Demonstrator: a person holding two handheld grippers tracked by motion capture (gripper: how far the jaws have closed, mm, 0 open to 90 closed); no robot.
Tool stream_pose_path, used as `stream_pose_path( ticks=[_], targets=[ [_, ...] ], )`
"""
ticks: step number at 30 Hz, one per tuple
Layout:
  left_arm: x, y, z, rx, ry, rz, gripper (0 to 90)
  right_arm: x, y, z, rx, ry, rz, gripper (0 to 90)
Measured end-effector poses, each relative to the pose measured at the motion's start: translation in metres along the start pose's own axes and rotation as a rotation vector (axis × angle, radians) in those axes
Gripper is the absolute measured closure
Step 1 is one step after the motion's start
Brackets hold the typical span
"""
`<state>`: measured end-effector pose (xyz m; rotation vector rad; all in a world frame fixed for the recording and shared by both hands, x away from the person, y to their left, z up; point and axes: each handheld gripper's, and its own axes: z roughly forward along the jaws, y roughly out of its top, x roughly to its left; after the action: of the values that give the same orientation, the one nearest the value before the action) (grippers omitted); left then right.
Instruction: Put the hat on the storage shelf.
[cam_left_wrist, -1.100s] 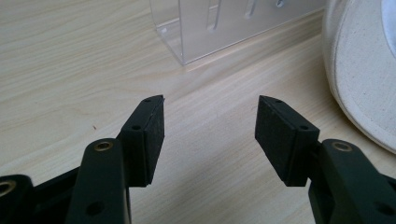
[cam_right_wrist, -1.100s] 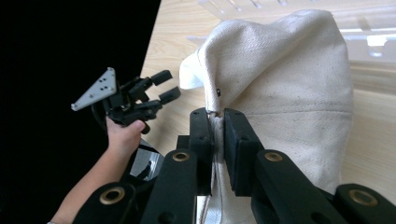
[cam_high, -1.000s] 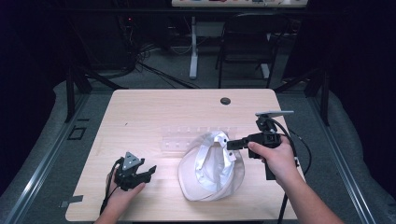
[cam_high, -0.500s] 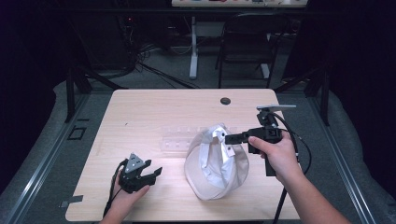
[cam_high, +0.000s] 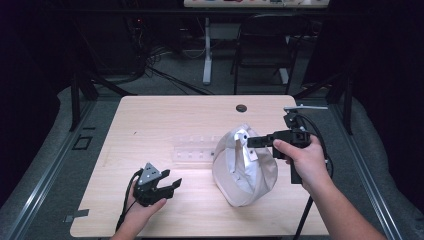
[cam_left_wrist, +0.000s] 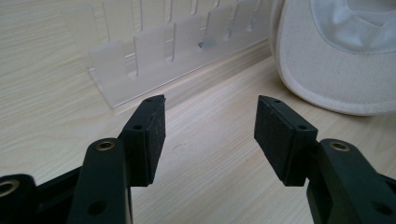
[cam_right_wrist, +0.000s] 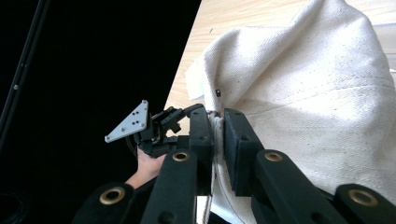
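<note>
— White canvas cap (cam_high: 245, 167): where does it sit?

— Right of centre in the high view, hanging from the right hand-held gripper (cam_high: 252, 142) with its lower edge down at the light wooden table (cam_high: 165, 112). In the right gripper view the fabric (cam_right_wrist: 299, 84) takes up the upper right of the frame.

— And how does that gripper stand?

— Its jaws are pressed together on a seamed edge of the cap, the cloth pinched between the pads.

— The other one?

— The left hand-held gripper (cam_high: 170, 186) is at the lower left of the high view, held low over the table, well apart from the cap. Its jaws stand apart with nothing between them; they have just widened a little. In the left gripper view the cap's brim (cam_left_wrist: 336, 79) lies at the upper right.

— Anything else on the table?

— A clear plastic slotted rack (cam_high: 195, 150), just left of the cap; it crosses the upper left of the left gripper view (cam_left_wrist: 154, 56).
</note>
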<state>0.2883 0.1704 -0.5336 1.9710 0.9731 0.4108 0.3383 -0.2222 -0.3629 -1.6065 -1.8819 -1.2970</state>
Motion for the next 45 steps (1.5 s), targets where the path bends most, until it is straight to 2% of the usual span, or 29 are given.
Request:
stream_pose_path(
  ticks=[3,8,15,20,29,33,37,45],
  targets=[
    [-0.002,0.002,0.001,0.002,-0.005,0.004,43.9,0.001,0.001,-0.002,-0.015,0.005,0.006,82.2],
    [-0.008,0.006,0.002,0.013,-0.002,0.040,45.3,0.006,0.004,-0.005,-0.026,0.009,-0.006,82.3],
    [-0.023,0.019,0.002,-0.023,-0.023,0.062,43.9,0.017,0.014,-0.007,-0.045,0.021,-0.010,82.2],
    [-0.030,0.026,0.003,-0.019,-0.026,0.083,44.1,0.022,0.021,-0.007,-0.054,0.018,-0.011,82.2],
    [-0.052,0.039,0.013,-0.024,-0.069,0.119,44.4,0.032,0.031,-0.001,-0.066,0.014,-0.020,82.2],
    [-0.064,0.047,0.017,-0.027,-0.084,0.148,44.6,0.036,0.036,0.002,-0.071,0.021,-0.015,82.2],
    [-0.070,0.051,0.018,-0.033,-0.102,0.147,44.5,0.039,0.040,0.005,-0.077,0.027,-0.024,82.2],
    [-0.087,0.061,0.025,-0.042,-0.135,0.175,42.6,0.046,0.048,0.012,-0.084,0.027,-0.022,82.2]
  ],
)
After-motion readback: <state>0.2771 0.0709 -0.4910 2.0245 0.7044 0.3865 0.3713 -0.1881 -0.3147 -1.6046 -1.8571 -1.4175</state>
